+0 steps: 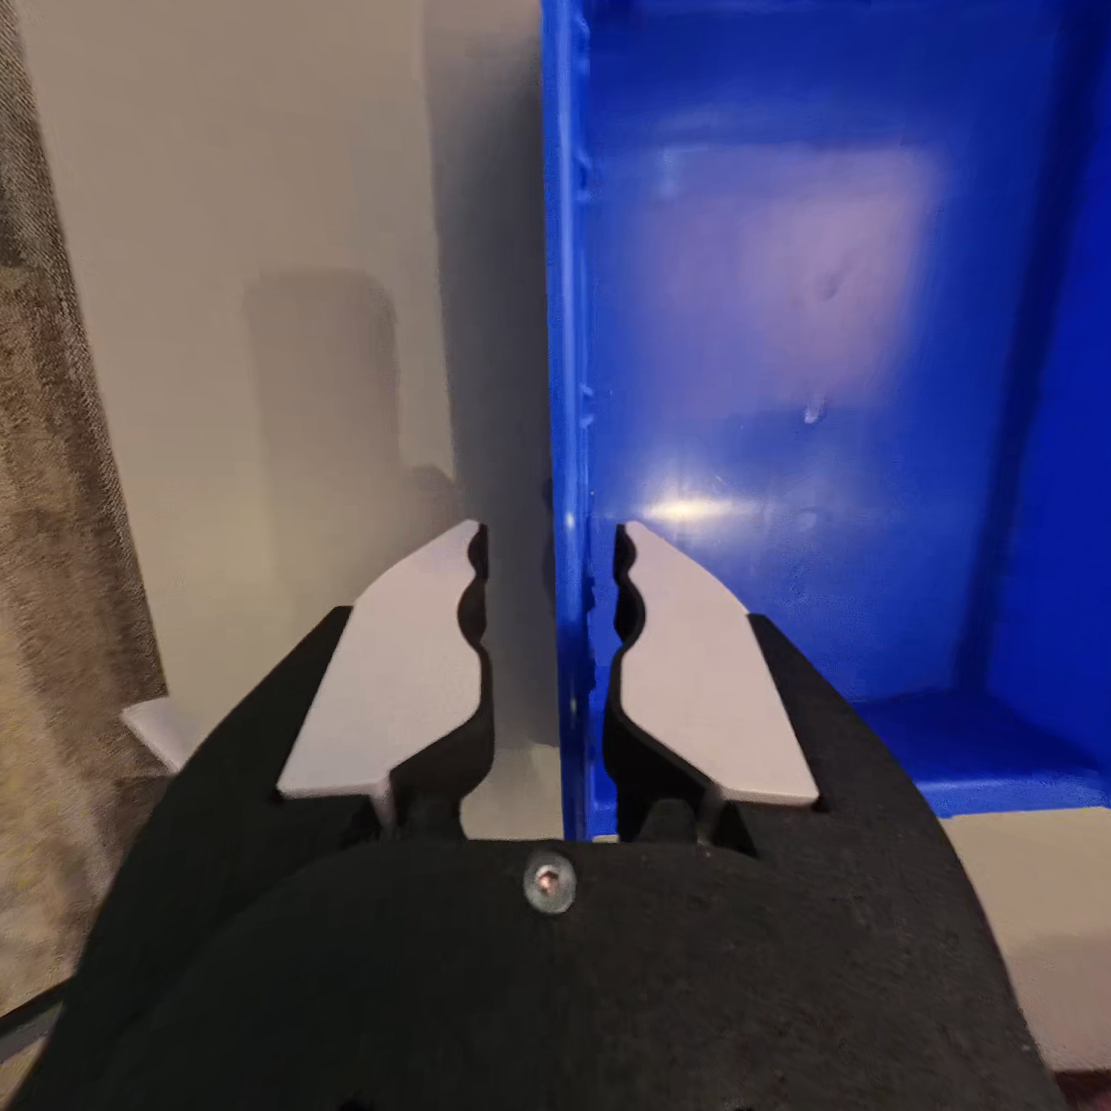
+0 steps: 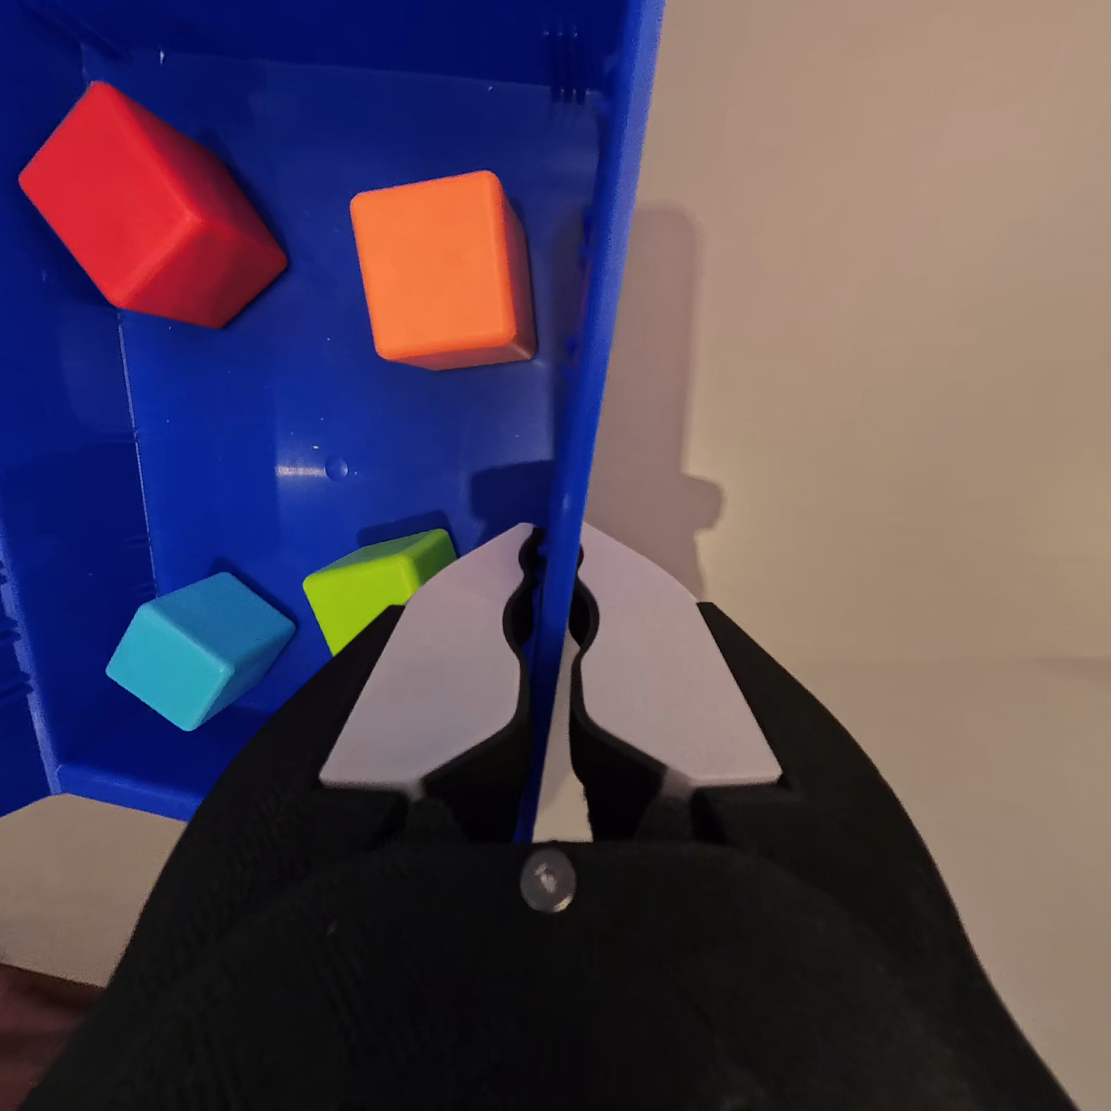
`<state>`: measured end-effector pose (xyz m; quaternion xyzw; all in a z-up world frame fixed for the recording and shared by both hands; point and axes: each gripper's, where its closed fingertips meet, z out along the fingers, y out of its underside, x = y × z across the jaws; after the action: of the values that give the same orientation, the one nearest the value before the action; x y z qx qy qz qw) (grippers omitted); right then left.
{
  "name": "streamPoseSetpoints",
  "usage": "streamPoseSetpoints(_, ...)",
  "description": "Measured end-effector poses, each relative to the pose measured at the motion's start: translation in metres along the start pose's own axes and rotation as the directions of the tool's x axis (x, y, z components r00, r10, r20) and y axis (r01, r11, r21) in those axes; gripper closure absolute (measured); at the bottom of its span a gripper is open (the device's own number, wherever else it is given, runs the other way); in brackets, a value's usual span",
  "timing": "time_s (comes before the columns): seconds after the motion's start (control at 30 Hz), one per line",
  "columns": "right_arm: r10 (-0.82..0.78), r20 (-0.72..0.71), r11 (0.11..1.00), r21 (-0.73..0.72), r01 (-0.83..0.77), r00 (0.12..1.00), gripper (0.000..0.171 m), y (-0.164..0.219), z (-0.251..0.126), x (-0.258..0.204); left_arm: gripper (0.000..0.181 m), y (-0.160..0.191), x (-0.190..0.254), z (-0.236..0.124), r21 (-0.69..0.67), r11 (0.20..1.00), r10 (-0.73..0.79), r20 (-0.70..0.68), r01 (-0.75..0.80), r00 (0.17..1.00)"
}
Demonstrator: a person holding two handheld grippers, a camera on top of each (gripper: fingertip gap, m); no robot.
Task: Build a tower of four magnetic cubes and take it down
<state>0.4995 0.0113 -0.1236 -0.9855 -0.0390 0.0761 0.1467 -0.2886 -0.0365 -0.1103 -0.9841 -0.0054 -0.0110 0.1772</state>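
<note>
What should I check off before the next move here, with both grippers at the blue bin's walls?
1. Right gripper grips the blue plastic bin: ok, jaws shut on its right wall.
2. Left gripper grips the bin: not ok, jaws straddle the left wall, with gaps on both sides.
3. All four cubes are in the bin: ok. Red plastic cube, orange plastic cube, light-blue plastic cube and green plastic cube lie on its floor.
4. Cubes are apart, none stacked: ok.
5. Green cube is reachable: cannot tell, the right gripper partly hides it.
6. Bin sits flat on the beige table: cannot tell.
</note>
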Motion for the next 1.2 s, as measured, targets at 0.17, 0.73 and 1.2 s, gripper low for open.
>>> streamPoseSetpoints(0.17,-0.006,0.086,1.000,-0.023,0.008,0.996,0.162,-0.001,0.004,-0.027,0.175,0.011,0.023,0.005,-0.084,0.995,0.049,-0.073,-0.055,0.996)
streamPoseSetpoints(0.73,-0.077,0.052,0.988,-0.132,0.083,0.996,0.146,-0.011,0.029,-0.125,0.157,0.012,0.165,0.009,-0.136,0.904,0.388,-0.138,-0.405,0.911)
streamPoseSetpoints(1.2,0.024,-0.013,0.962,-0.273,-0.026,1.000,0.165,0.003,0.038,-0.128,0.134,0.023,0.255,0.008,-0.047,0.830,0.530,-0.247,-0.556,0.811)
